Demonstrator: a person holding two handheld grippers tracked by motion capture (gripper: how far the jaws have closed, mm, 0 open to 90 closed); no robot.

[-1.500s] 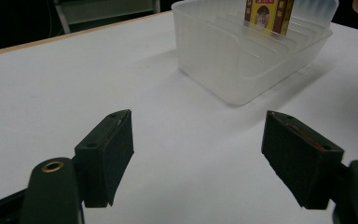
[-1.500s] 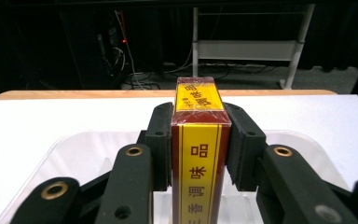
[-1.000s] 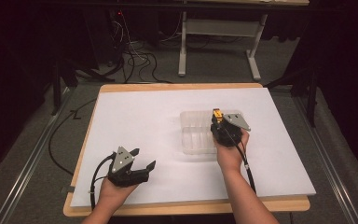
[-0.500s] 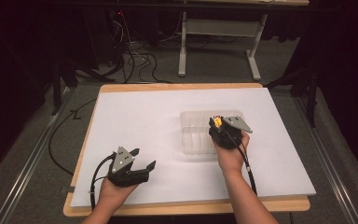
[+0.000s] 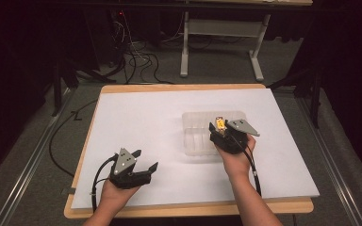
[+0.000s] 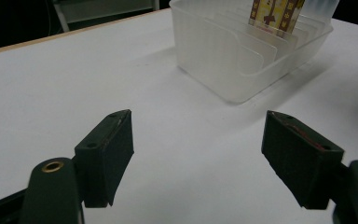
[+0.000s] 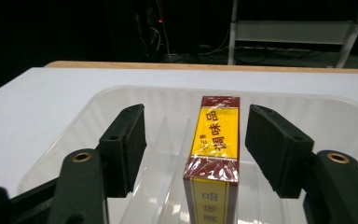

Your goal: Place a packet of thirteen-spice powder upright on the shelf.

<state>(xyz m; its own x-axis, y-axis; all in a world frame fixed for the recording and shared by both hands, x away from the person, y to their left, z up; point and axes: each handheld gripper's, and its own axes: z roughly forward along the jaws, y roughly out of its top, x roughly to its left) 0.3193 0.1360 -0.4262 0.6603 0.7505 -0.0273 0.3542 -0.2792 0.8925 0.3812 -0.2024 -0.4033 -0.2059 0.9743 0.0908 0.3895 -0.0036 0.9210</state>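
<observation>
The left gripper [image 5: 143,165] rests low on the counter [image 5: 141,122], its jaws wide apart with nothing between them. To its right, the clear bin [image 5: 195,136] holds a box [image 7: 213,154] standing on end in a divider slot, long axis upright. The right gripper [image 7: 196,149] hangs over the bin, jaws spread to either side of the box, a gap showing on both sides.

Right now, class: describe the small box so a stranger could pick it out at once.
On the white table sits a clear plastic divided bin. Upright in one slot stands the yellow-and-maroon box, between the right gripper's open jaws. It is the bin's one coloured, printed item.
</observation>
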